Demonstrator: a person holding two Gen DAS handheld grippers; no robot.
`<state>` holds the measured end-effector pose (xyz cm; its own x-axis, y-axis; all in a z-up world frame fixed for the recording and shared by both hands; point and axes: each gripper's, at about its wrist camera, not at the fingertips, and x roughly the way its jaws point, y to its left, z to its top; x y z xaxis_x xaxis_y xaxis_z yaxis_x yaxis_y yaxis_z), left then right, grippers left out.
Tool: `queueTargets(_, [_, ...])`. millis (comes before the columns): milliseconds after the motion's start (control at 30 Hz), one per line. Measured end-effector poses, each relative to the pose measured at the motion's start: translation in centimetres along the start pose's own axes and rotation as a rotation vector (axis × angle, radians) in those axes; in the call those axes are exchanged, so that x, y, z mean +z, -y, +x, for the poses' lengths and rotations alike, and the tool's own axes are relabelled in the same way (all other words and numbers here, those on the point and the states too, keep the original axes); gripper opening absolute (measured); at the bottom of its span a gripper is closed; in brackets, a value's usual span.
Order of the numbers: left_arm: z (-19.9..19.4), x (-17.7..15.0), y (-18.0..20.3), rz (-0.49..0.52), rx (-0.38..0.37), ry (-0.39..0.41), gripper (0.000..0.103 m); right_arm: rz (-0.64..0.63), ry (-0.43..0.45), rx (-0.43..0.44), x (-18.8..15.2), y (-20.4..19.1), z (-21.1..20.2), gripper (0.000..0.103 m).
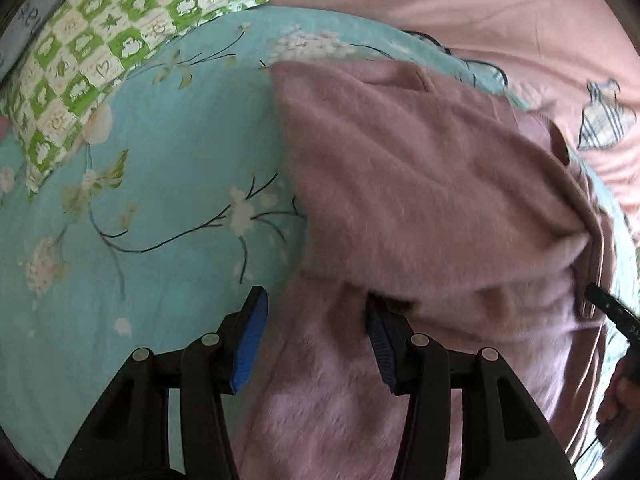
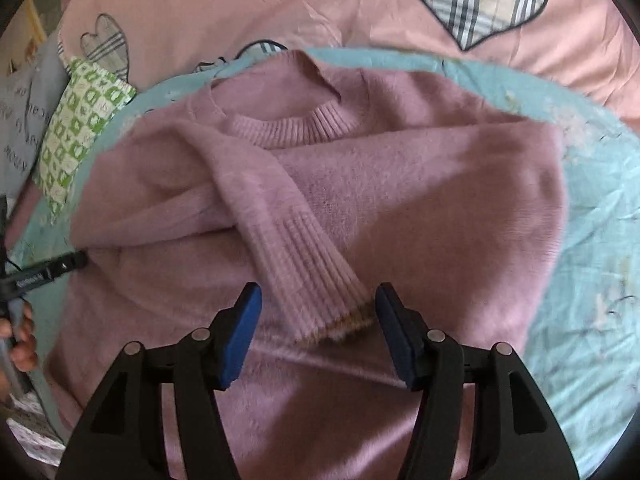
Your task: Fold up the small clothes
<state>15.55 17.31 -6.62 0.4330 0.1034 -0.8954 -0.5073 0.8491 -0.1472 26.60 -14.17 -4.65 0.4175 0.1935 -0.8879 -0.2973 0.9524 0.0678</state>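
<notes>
You have one pink sweater point(image 2: 320, 184) before you, and beside it one green checked pillow point(image 2: 80, 120), one grey pillow point(image 2: 24, 120).

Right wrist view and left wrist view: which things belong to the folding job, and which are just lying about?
Part of the job:
- fuzzy pink knitted sweater, its ribbed sleeve cuff folded across the body
- left gripper, open
- right gripper, open over the cuff

Just lying about:
- turquoise floral sheet under the sweater
- green-and-white checked cloth
- pink bedcover with plaid hearts
</notes>
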Motion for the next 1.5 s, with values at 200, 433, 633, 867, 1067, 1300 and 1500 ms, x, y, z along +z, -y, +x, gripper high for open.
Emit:
queueTargets(200, [0.5, 2.0, 1.6, 0.030, 0.090, 0.059, 0.050, 0.224, 0.074, 0.320, 1.7, 3.1, -3.7, 0.007])
queueTargets(433, [0.3, 2.4, -0.4, -0.036, 0.114, 0.072, 0.050, 0.484, 0.111, 0.331, 0.5, 10.9, -5.6, 0.004])
queueTargets(633, [0.3, 1.7, 0.3, 0.015, 0.130, 0.072, 0.049, 0.491, 0.059, 0.269, -0.3, 12.3, -3.7, 0.004])
queueTargets(867, [0.2, 0.8, 0.0, -0.020, 0.115, 0.061, 0.049, 0.421, 0.058, 0.123, 0.9, 12.9, -3.5, 0.003])
queueTargets(1067, [0.7, 0.5, -1.6, -0.093, 0.081, 0.025, 0.048, 0.447, 0.024, 0.039, 0.0, 14.5, -2.2, 0.000])
queueTargets(1300, [-2.0, -0.5, -0.2, 0.067, -0.070, -0.065, 0.048, 0.412, 0.059, 0.103, 0.9, 13.4, -3.9, 0.001])
queueTargets(1500, [-5.0, 3.5, 3.5, 0.289, -0.145, 0.004, 0.059, 0.214, 0.035, 0.121, 4.3, 10.2, -3.2, 0.003])
